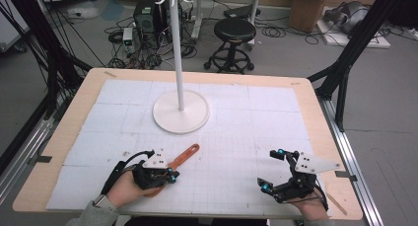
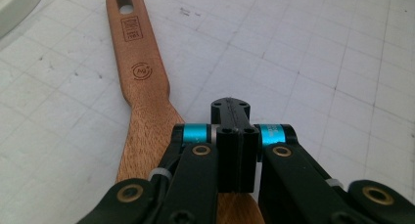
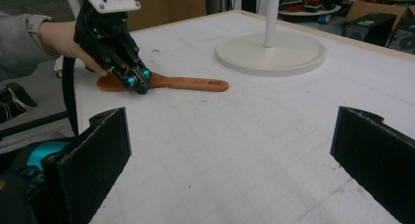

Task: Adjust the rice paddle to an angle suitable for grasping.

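A wooden spatula (image 1: pixel 186 154) with a hole in its handle end lies flat on the white gridded mat (image 1: pixel 236 132). My left gripper (image 1: pixel 173 175) hovers over its broad end, jaws pressed together with nothing between them. In the left gripper view the shut jaws (image 2: pixel 231 117) sit just above the spatula (image 2: pixel 142 82), whose handle runs away to the upper left. My right gripper (image 1: pixel 270 169) rests near the table's front right, jaws wide apart and empty. The right gripper view shows its open jaws (image 3: pixel 230 150) in front, with the left gripper (image 3: pixel 137 82) and spatula (image 3: pixel 191 83) beyond.
A white stand with a round base (image 1: pixel 181 118) and a tall pole (image 1: pixel 177 48) stands at the mat's middle back. The wooden table edge (image 1: pixel 320 117) frames the mat. A stool (image 1: pixel 235 31), cables and boxes are on the floor behind.
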A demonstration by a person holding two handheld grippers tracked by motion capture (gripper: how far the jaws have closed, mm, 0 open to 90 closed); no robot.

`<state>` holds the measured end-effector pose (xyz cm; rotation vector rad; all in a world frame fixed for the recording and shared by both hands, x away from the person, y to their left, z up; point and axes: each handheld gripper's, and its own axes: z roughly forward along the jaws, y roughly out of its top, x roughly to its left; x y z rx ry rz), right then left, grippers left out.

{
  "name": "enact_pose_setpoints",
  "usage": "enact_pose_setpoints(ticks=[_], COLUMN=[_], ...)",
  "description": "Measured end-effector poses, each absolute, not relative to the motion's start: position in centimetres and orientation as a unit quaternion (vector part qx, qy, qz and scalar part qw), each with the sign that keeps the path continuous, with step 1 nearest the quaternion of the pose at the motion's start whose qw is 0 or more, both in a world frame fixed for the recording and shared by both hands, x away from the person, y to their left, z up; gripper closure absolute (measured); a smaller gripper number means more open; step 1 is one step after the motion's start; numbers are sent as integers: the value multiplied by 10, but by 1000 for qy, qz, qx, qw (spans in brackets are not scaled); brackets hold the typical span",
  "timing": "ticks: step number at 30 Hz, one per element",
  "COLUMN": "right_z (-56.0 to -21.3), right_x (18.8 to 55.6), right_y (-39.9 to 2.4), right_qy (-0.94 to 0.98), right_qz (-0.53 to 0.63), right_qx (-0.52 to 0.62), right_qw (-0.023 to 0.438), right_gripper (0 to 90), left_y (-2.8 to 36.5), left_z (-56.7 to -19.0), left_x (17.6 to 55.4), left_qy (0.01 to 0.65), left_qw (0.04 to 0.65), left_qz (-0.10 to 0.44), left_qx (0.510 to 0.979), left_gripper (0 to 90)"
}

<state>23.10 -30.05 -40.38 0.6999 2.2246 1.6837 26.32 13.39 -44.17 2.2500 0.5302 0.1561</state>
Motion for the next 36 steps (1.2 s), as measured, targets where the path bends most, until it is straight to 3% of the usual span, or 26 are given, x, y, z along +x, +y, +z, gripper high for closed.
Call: enact_pose_setpoints(ticks=[36], right_z=[-406], right_x=[232], right_y=[-297], right_qy=[778], right_qz=[567], right_qx=[237], right_qw=[130], right_gripper=[0], left_y=[202], left_z=[-441], left_x=[250], left_qy=[230], left_qw=[396], left_qz=[72], left_qx=[886], left_gripper=[898])
